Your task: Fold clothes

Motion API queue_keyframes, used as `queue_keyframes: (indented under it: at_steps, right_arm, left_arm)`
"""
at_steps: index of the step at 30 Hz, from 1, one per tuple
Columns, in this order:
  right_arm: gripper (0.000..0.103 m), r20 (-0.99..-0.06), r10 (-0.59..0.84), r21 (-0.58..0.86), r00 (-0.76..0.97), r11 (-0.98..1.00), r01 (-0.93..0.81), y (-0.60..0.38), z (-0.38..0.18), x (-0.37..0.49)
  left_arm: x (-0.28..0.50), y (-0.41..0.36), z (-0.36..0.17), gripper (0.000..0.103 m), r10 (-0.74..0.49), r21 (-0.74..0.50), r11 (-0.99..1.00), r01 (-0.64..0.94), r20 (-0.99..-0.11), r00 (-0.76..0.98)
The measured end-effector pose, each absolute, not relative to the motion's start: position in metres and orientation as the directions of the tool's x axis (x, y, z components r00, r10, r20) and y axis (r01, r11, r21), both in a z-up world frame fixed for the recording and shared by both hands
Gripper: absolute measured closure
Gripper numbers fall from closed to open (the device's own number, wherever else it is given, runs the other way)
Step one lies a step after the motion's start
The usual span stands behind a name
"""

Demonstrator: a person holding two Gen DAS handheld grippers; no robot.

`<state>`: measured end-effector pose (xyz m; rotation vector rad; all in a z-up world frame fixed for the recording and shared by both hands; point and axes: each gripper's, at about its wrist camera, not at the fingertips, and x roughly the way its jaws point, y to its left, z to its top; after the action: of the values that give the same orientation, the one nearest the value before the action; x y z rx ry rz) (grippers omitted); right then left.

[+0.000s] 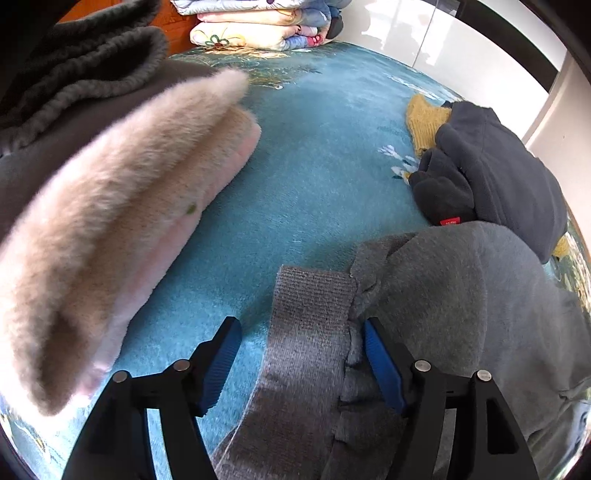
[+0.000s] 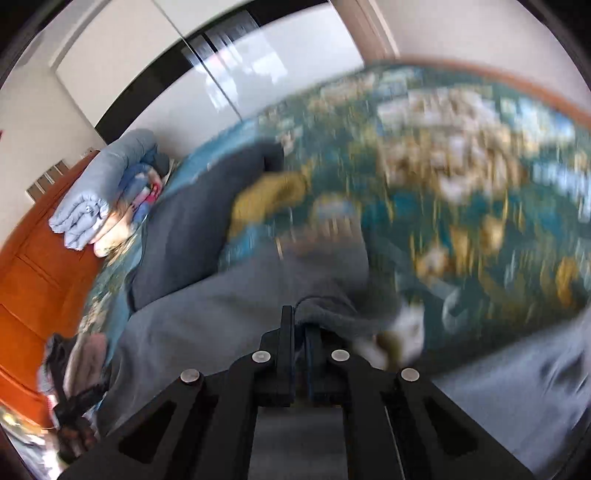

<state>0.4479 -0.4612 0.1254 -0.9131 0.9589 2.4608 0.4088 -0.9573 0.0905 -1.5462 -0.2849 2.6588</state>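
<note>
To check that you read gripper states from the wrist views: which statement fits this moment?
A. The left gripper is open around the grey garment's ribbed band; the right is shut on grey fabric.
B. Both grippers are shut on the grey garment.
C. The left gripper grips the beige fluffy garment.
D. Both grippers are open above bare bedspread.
A: the left gripper has its blue pads spread either side of the grey garment, while the right gripper pinches a fold of it.

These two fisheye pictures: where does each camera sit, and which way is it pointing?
Left wrist: sits behind the left tongs, open astride the ribbed hem of a grey knit garment, looking across the teal plush bedspread.
Right wrist: sits behind the right tongs, shut on the garment's fabric, facing the blurred bedspread.
Shared: the garment, the bedspread, a dark navy fleece and the stack of folded quilts.
</note>
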Motion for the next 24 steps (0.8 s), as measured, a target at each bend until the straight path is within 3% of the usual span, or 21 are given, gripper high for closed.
queue_keyframes:
  at_steps: [1, 3, 5, 7, 15, 21, 22, 23, 24]
  right_arm:
    - [0.096, -0.674, 0.062, 0.492, -0.736, -0.706, -0.510, -0.461, 0.122, 0.454]
    - [0.085, -0.663, 0.027, 0.529, -0.748, -0.690, -0.494, -0.460, 0.117, 0.466]
    - [0.053, -0.637, 0.007, 0.567, -0.771, -0.674, -0.474, -0.462, 0.120, 0.474]
    - [0.048, -0.598, 0.009, 0.608, -0.802, -0.647, -0.460, -0.453, 0.125, 0.486]
    - [0.048, -0.575, 0.015, 0.737, -0.818, -0.425, -0.526, -0.398, 0.103, 0.464]
    - [0.048, -0.636, -0.002, 0.702, -0.772, -0.416, -0.578, -0.397, 0.086, 0.413]
    - [0.051, -0.653, -0.008, 0.690, -0.757, -0.418, -0.591, -0.399, 0.083, 0.406]
    - [0.068, -0.666, -0.010, 0.679, -0.746, -0.423, -0.600, -0.402, 0.081, 0.402]
    - [0.077, -0.685, -0.007, 0.657, -0.728, -0.438, -0.614, -0.406, 0.080, 0.395]
  left_arm:
    - [0.407, -0.955, 0.092, 0.031, 0.146, -0.194, -0.980, 0.045, -0.852, -0.503]
    - [0.402, -0.950, 0.095, 0.031, 0.162, -0.212, -0.976, 0.040, -0.842, -0.515]
    - [0.398, -0.945, 0.098, 0.031, 0.178, -0.230, -0.973, 0.035, -0.832, -0.526]
    - [0.396, -0.940, 0.102, 0.031, 0.196, -0.248, -0.969, 0.024, -0.820, -0.538]
    - [0.439, -0.907, 0.115, 0.030, 0.297, -0.257, -0.955, -0.149, -0.809, -0.508]
    - [0.458, -0.923, 0.106, 0.030, 0.302, -0.290, -0.952, -0.100, -0.832, -0.465]
    - [0.458, -0.926, 0.105, 0.030, 0.305, -0.296, -0.951, -0.095, -0.835, -0.458]
    - [0.460, -0.930, 0.104, 0.030, 0.308, -0.301, -0.949, -0.090, -0.837, -0.452]
    - [0.459, -0.932, 0.103, 0.030, 0.312, -0.306, -0.948, -0.088, -0.837, -0.450]
